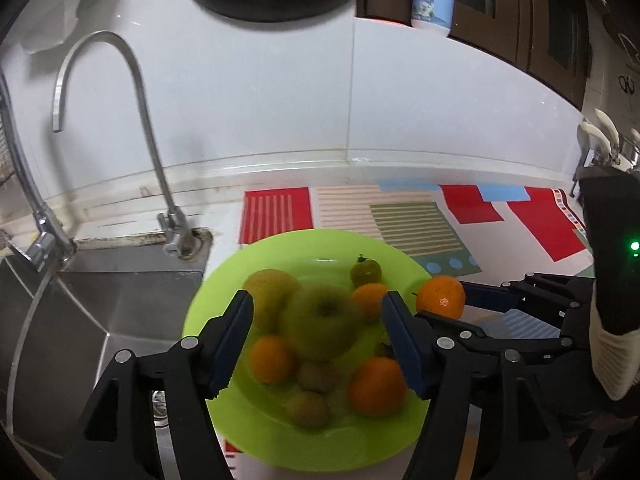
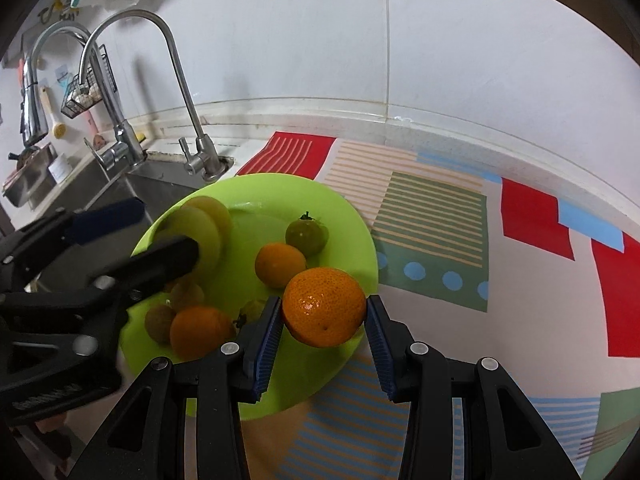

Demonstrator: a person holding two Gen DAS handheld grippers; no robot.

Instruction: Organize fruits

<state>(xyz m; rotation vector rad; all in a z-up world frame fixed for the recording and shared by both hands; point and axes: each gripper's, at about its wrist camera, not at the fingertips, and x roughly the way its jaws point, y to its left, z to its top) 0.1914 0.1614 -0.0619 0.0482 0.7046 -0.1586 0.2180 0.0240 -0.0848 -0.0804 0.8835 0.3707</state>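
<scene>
Right wrist view shows a mandarin orange [image 2: 324, 306] clamped between the blue pads of the right gripper [image 2: 322, 320], held just above the near rim of the lime-green plate [image 2: 352, 216]. On that plate lie a green apple [image 1: 322, 322], a yellow-green fruit [image 1: 270, 294] behind it toward the sink, a dark green citrus with a stem [image 2: 306, 236] at the far side, several smaller oranges [image 2: 280, 264] and a few brownish fruits [image 1: 308, 410] that look like kiwis, though blur makes that uncertain. The left gripper [image 1: 318, 334] stands over the plate with its jaws parted on either side of the apple, the pads not pressing on it; nothing is gripped there. Judging from this, the step in hand is adding the mandarin to the pile while the left side has let the apple go. The next move calls for carrying the mandarin further over the plate, toward the bare patch between the dark citrus and the rim, lowering it until it rests, then easing the jaws apart so it does not roll off the edge. Both grippers tilt downward at the plate, the right one coming in from the patterned mat [image 2: 436, 224] side, the left from the side of the steel sink [image 1: 100, 312], where a curved faucet [image 1: 120, 120] rises beyond the plate. A sleeve cuff [image 1: 612, 344] shows behind the right gripper.
</scene>
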